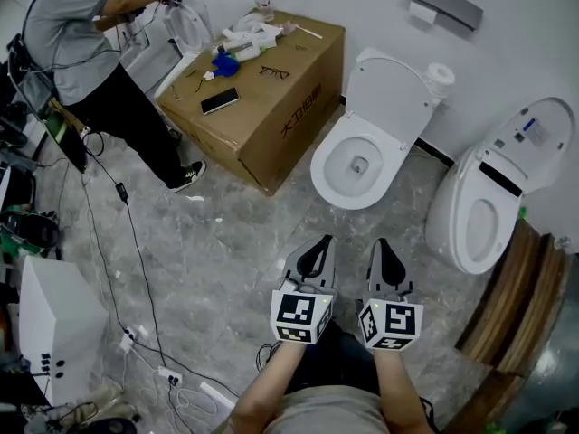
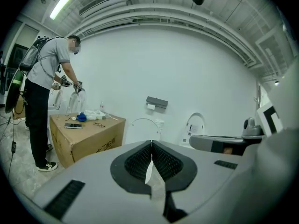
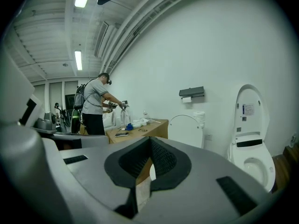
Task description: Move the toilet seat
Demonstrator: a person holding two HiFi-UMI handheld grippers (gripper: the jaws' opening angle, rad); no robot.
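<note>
A white toilet [image 1: 359, 165] stands against the wall ahead of me, its seat and lid [image 1: 391, 93] tipped up against the tank. In the left gripper view its raised lid [image 2: 144, 129] shows just beyond my jaws, and in the right gripper view the lid [image 3: 186, 129] stands a little to the right. My left gripper [image 1: 318, 243] [image 2: 152, 144] and right gripper [image 1: 384, 244] [image 3: 150, 140] hang side by side over the floor, short of the bowl. Both are shut with nothing between the pads.
A second toilet [image 1: 487, 208] with its lid up stands at the right beside wooden boards [image 1: 517, 304]. A cardboard box [image 1: 262, 98] with a phone and clutter sits at the left of the toilet. A person [image 1: 80, 51] works beyond it. Cables [image 1: 127, 242] trail over the floor.
</note>
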